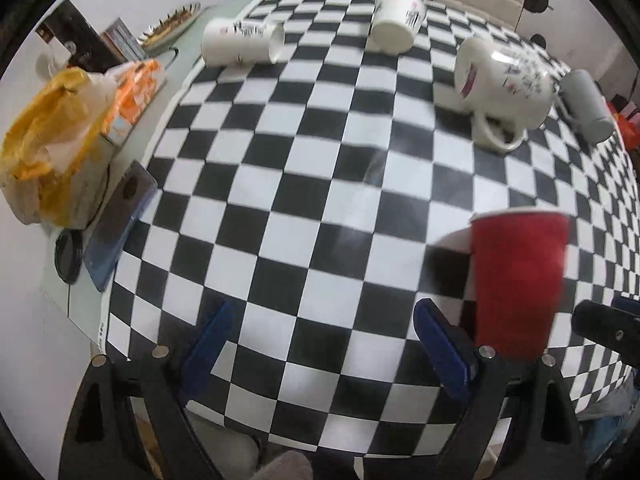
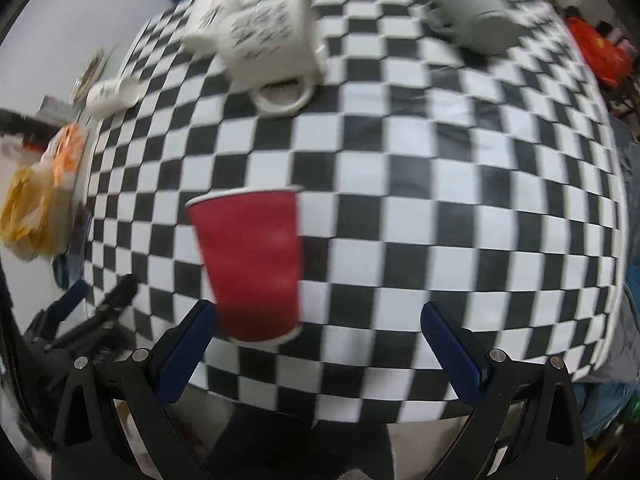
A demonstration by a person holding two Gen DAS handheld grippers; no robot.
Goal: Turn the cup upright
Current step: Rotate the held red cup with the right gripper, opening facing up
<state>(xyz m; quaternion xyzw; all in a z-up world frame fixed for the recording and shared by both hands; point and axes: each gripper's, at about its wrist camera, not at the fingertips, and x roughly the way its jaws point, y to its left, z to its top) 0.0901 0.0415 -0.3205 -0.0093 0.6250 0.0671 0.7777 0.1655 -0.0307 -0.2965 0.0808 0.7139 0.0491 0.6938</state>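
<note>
Nearest us, both grippers hang with jaws wide apart, gripping nothing: our left gripper over bare checks, our right gripper just right of the red cup. That cup, smooth and tapered, stands rim-up on the checkered cloth, so it looks righted. Farther off, a glossy white mug and a matte grey mug lie on their sides.

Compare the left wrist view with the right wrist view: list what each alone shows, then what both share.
Left only: a white cup lying at the far edge, and a dark flat box beside the checkered cloth.
Right only: an orange-red bag past the far right corner.
Both: upright red cup, tipped white mug, tipped grey mug, yellow bag.
</note>
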